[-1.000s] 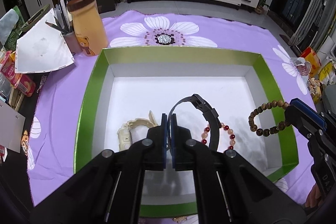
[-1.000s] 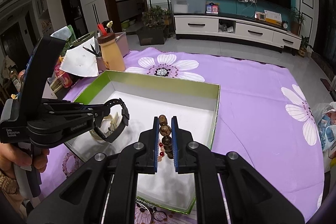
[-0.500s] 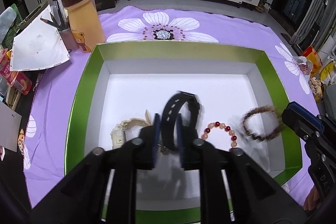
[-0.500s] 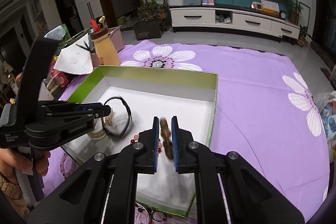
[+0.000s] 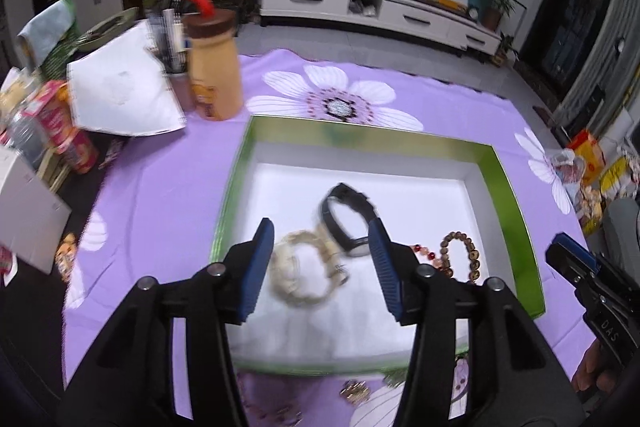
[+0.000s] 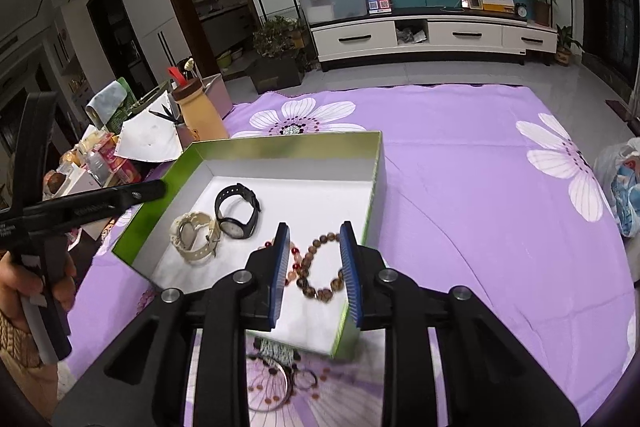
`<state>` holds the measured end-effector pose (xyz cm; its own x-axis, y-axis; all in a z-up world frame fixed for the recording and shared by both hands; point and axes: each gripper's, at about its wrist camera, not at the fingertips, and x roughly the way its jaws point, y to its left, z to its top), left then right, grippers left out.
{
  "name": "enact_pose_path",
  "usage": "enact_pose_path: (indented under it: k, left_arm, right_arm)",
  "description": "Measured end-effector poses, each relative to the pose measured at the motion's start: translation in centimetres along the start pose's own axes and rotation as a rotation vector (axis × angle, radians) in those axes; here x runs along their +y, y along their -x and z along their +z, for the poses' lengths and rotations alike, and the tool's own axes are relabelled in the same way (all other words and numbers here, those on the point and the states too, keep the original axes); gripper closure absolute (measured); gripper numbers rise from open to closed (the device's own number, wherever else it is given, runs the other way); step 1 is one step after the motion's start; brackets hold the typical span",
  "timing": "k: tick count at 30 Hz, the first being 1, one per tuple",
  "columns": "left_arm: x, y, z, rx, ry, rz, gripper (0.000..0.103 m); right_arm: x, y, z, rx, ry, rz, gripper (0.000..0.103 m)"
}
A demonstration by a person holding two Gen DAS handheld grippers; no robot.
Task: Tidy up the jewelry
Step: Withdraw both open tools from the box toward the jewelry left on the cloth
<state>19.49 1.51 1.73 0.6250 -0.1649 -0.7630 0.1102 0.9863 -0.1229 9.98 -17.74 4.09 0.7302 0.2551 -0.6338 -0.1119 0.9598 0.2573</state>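
A green-rimmed box [image 5: 516, 203] [image 6: 288, 143] with a white floor holds the jewelry. A black watch [image 5: 346, 223] [image 6: 237, 211] lies on its floor beside a cream watch [image 5: 304, 271] [image 6: 194, 237]. A red-and-peach bead bracelet [image 5: 426, 255] [image 6: 294, 259] and a brown wooden bead bracelet [image 5: 460, 255] [image 6: 322, 267] lie to their right. My left gripper [image 5: 322, 267] hovers above the watches, jaws opening, nothing between the pads. My right gripper [image 6: 314, 271] hangs over the brown bracelet, jaws opening, pads clear of it.
More jewelry lies on the purple flowered cloth [image 6: 460, 167] in front of the box: rings and a bangle [image 6: 280, 383], a gold piece [image 5: 354, 391]. A tan bottle [image 5: 214, 67], pens, papers and snack packs crowd the left side.
Both grippers let go: the black watch dropped beside the cream one, the brown bracelet landed next to the red one. Both jaws spread and both hands pulled back and up.
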Motion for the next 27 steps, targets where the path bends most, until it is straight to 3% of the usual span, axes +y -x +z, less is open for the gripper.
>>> enact_pose_path:
  k: [11, 22, 27]
  left_arm:
    - [5.1, 3.0, -5.9, 0.031, 0.099, 0.058, 0.047]
    - [6.3, 3.1, -11.8, 0.13, 0.102, 0.031, 0.046]
    - [6.4, 3.8, -13.5, 0.129, 0.09, -0.002, 0.045]
  right_arm:
    - [-1.4, 3.0, -2.8, 0.015, -0.072, -0.008, 0.076]
    - [-0.7, 3.9, -7.3, 0.107, -0.094, 0.025, 0.076]
    - [0.5, 3.1, -9.1, 0.166, -0.096, 0.067, 0.076]
